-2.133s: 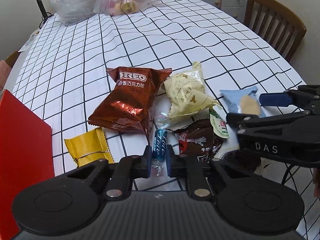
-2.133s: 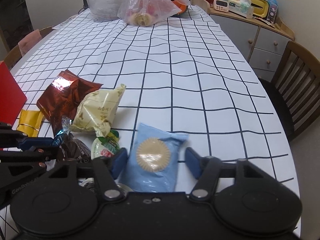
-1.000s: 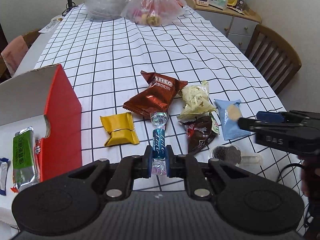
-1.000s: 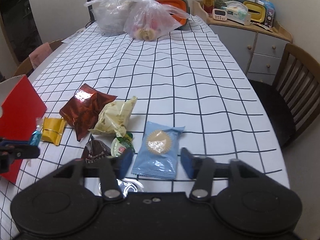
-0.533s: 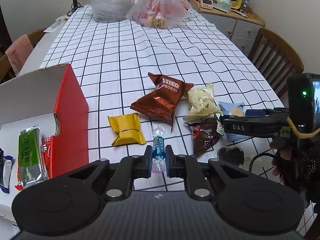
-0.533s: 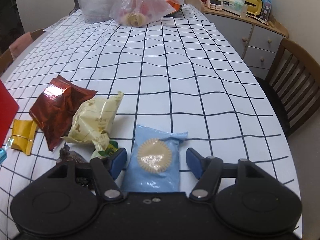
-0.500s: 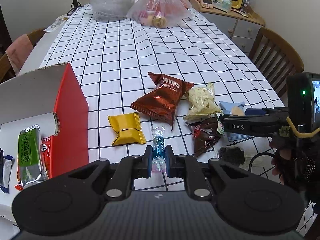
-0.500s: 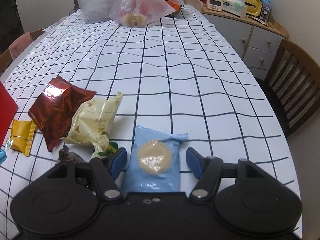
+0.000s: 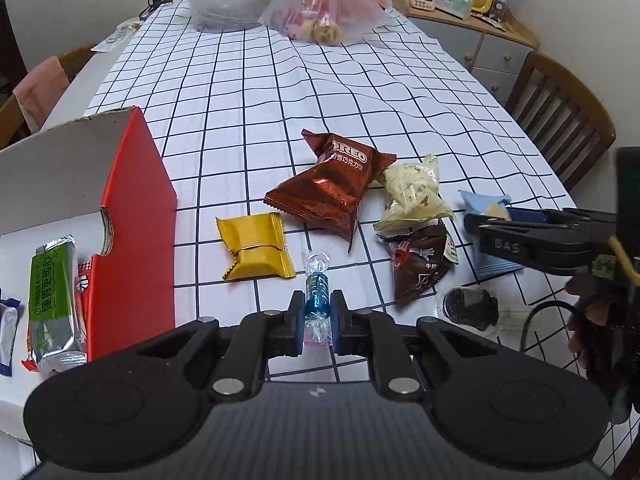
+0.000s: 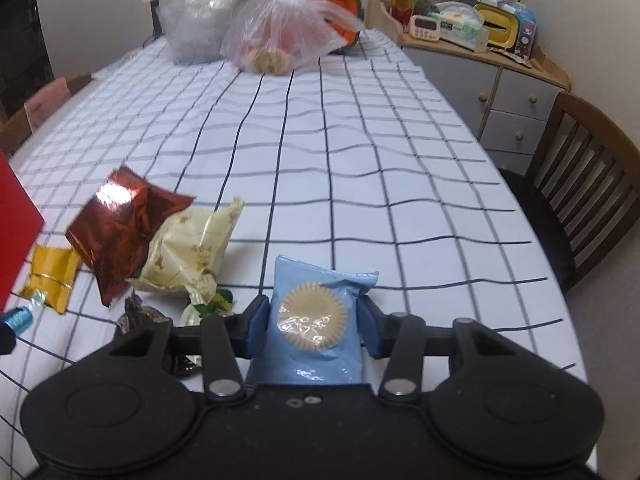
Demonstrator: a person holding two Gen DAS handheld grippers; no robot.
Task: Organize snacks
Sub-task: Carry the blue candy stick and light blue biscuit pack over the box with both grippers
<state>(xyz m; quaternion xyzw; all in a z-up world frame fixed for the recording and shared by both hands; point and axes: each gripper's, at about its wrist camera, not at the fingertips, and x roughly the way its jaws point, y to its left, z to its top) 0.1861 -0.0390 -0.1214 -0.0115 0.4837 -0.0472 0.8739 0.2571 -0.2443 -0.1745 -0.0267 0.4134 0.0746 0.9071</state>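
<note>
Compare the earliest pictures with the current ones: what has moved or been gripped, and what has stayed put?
The left tongs carried the blue candy up off the pile, bringing the red box into view. The right tongs are closing on the blue packet, their pads now at its sides. The Oreo bag, yellow packet and cream packet lie as before.
</note>
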